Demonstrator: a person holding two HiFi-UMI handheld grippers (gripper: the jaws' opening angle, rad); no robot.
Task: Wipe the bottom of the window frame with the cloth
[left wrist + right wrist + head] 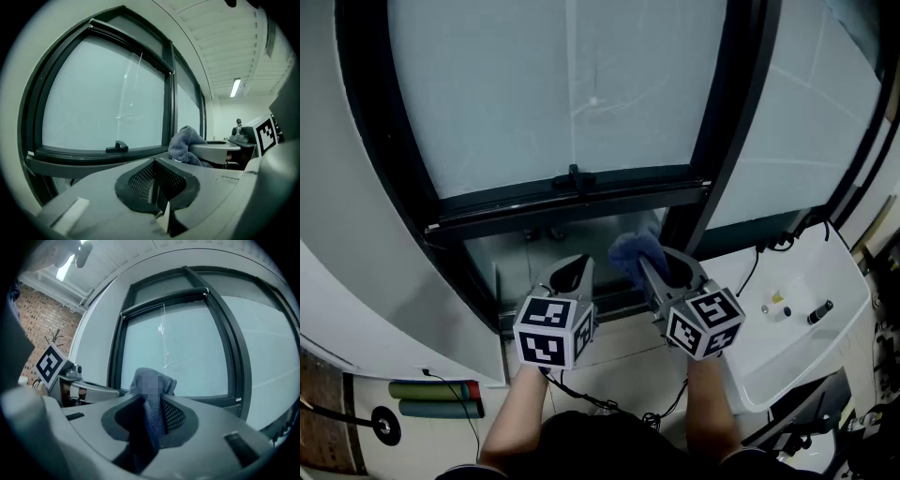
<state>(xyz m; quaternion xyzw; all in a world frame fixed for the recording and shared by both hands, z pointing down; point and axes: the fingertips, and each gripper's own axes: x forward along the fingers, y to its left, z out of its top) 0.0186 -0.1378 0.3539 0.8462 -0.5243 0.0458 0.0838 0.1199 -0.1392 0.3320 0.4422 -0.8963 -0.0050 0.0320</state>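
Head view looks down; both gripper views face the same window.

A blue-grey terry cloth stands bunched and upright, pinched between the closed jaws of the right gripper, its loose end poking up past the tips. It sits just in front of the black window frame, beside the upright post at the right; whether it touches the bottom rail cannot be told. The frame's dark horizontal rail carries a small black latch at mid-span.
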